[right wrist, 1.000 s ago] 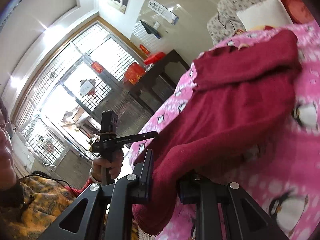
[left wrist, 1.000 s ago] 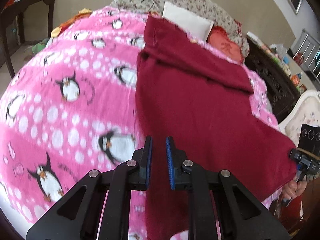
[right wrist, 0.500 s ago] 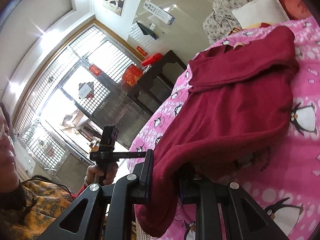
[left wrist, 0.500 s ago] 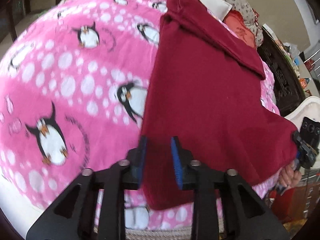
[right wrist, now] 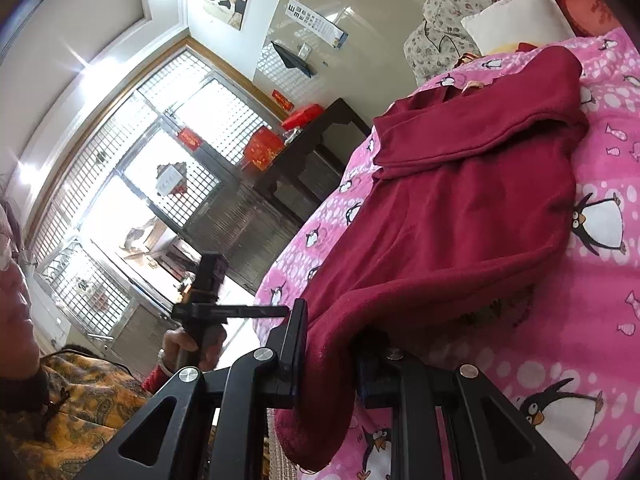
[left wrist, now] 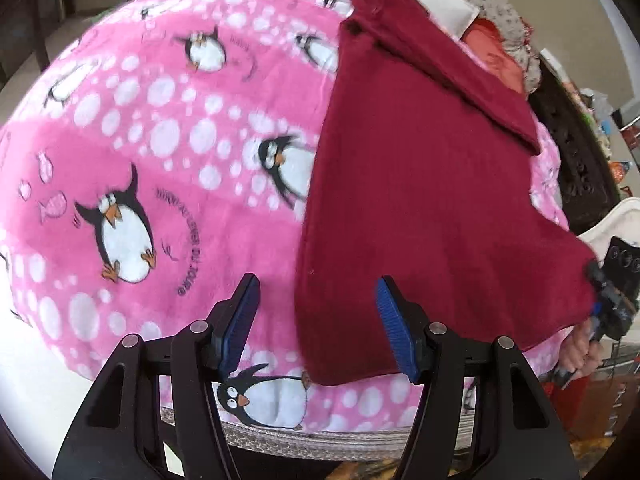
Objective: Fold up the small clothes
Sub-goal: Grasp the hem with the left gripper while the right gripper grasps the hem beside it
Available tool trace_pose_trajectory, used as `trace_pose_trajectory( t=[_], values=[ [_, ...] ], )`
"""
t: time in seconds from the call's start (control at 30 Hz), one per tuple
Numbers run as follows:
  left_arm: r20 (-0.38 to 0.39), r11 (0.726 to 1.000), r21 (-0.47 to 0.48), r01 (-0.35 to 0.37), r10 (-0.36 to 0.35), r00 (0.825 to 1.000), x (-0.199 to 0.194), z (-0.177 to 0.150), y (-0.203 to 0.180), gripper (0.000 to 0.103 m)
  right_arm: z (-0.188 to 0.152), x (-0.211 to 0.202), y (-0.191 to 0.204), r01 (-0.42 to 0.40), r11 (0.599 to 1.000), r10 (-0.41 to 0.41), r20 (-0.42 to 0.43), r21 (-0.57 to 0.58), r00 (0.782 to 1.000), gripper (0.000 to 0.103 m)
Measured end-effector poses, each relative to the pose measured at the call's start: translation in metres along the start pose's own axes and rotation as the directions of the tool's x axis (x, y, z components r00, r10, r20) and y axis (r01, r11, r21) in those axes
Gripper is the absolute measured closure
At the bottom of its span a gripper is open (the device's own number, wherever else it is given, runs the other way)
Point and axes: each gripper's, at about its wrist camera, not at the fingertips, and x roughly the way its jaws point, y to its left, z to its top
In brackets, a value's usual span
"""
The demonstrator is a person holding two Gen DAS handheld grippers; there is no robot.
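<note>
A dark red fleece garment (left wrist: 420,180) lies spread on a pink penguin blanket (left wrist: 160,140), its top folded over at the far end. My left gripper (left wrist: 318,320) hovers over the garment's near left corner. Its jaws are opening, and the cloth lies flat below them, untouched by the blue pads (left wrist: 240,320). My right gripper (right wrist: 332,360) is shut on the near hem of the garment (right wrist: 460,220), which bunches up and drapes over its fingers. The right gripper (left wrist: 600,300) also shows at the garment's right corner in the left wrist view. A hand holds the left gripper (right wrist: 208,308) beyond the bed's edge.
A white pillow (right wrist: 516,16), a red cushion (right wrist: 580,4) and a floral cushion (right wrist: 440,28) sit at the bed's far end. A dark wooden table (right wrist: 304,160) stands by the grilled windows. A dark carved cabinet (left wrist: 576,168) flanks the bed. A person in a patterned top (right wrist: 72,400) is at the left.
The left gripper's jaws went from shut on the garment's edge to wide apart, letting the cloth drop flat. It tipped further down over the bed. The right gripper kept its hold.
</note>
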Motion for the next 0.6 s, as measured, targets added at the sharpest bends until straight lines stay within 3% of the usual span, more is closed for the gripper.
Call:
trace_pose_trajectory(
  t=[0.07,0.17,0.2,0.23,0.27,0.4,0.6],
  values=[
    [0.026,1.000,0.021,0.001,-0.002,1.000,0.002,-0.002,-0.006,0.036,0.001,0.000,0.000,-0.005,1.000,0.005,0.004,0.001,1.000,0.084],
    [-0.019,0.991,0.047,0.123,-0.122,0.992,0.010,0.000,-0.021,0.038,0.004,0.002,0.001,-0.005,1.000,0.005,0.012,-0.005,1.000,0.084],
    [-0.021,0.987,0.083,0.136,-0.135,0.991,0.012,-0.001,-0.029,0.046,0.005,0.001,0.001,-0.007,1.000,0.007,0.015,-0.006,1.000,0.084],
    [-0.032,0.983,0.124,0.138,-0.135,0.990,0.015,0.000,-0.036,0.072,0.005,0.002,0.002,-0.006,1.000,0.007,0.018,-0.008,1.000,0.084],
    [-0.044,0.980,0.141,0.138,-0.133,0.990,0.018,0.001,-0.038,0.087,0.006,0.002,0.002,-0.005,1.000,0.005,0.020,-0.010,1.000,0.084],
    [-0.039,0.975,0.124,0.183,-0.180,0.983,0.016,0.013,-0.035,0.090,0.013,0.001,0.004,-0.022,1.000,0.023,0.027,-0.010,0.999,0.084],
    [0.044,0.958,0.153,0.243,-0.253,0.967,-0.005,0.038,-0.035,0.092,0.043,-0.002,0.004,-0.028,0.999,0.030,0.061,-0.026,0.998,0.084]
  ],
)
